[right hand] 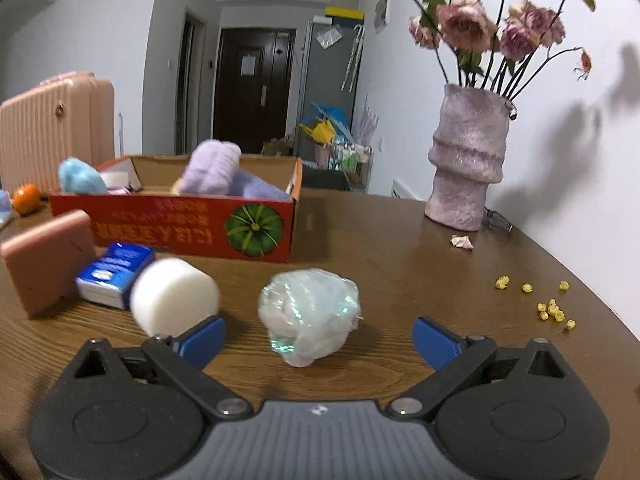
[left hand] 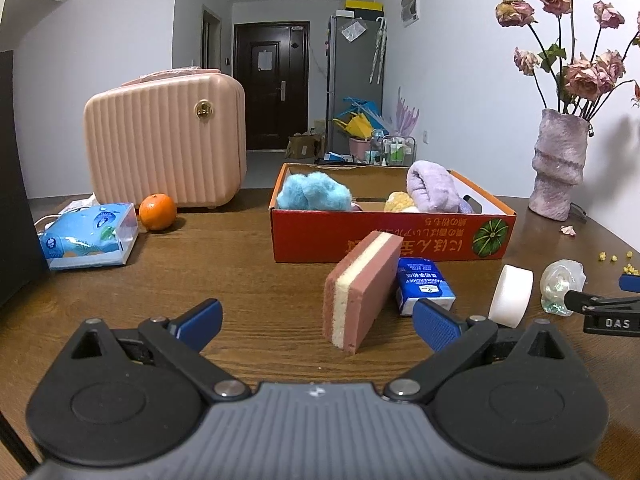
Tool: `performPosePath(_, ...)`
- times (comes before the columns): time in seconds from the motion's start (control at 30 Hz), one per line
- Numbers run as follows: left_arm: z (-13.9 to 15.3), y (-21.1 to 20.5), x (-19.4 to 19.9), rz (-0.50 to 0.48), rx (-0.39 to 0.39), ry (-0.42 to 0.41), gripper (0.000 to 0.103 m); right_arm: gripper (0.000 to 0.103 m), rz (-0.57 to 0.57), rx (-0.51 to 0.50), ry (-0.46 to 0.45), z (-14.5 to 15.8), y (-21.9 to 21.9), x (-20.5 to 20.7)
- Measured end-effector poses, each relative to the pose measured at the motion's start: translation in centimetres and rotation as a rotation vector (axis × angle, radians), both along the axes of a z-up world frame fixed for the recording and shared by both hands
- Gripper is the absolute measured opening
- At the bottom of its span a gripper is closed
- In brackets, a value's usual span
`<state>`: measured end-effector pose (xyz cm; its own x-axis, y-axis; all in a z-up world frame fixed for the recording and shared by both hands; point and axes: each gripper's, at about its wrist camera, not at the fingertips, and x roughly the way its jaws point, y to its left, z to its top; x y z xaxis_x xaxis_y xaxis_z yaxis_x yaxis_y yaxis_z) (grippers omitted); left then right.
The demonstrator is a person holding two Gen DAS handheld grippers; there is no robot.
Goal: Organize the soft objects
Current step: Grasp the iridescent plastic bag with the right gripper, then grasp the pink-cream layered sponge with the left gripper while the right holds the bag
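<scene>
The brown wood-grain surface carries everything. On it stands the red cardboard box printed with a green pumpkin, which already holds a fluffy blue tuft, a rolled lilac towel and a small yellow sponge piece, so part of the sorting looks done.

Four soft things remain outside, just in front of the box. The pink-and-cream layered sponge block stands on edge ahead of the left gripper, slightly right of its centre line; its jaws are spread wide and empty. Beside the block lies a blue-and-white packet of paper handkerchiefs, and leaning by that a white foam cylinder.

The crumpled ball of iridescent clear film lies right of the cylinder. It sits between the blue pads of the right gripper, close ahead and a little left of centre. Those jaws stand wide apart, touching nothing; neither pad presses on the ball. I judge it the next pick, the other three to follow.
</scene>
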<state>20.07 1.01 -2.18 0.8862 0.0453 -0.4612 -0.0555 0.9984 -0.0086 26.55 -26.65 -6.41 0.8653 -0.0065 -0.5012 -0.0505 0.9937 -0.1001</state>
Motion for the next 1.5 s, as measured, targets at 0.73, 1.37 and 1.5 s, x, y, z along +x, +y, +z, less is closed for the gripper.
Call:
performPosePath(0.73,-1.3,-0.2,1.1,0.011,0.018,0.037,0.103,0.050,0.079,0.033,0.102,-2.1,-0.3,5.6)
performPosePath(1.37,-1.4,-2.2,1.2,-0.016,0.049,0.034,0.103,0.038,0.109,0.057,-0.040,-0.5,-0.1,3.3)
performPosePath(1.5,-1.5,-2.6,1.2,-0.018,0.055,0.037,0.103,0.037,0.112,0.083,-0.088,0.4,-0.3,2.2)
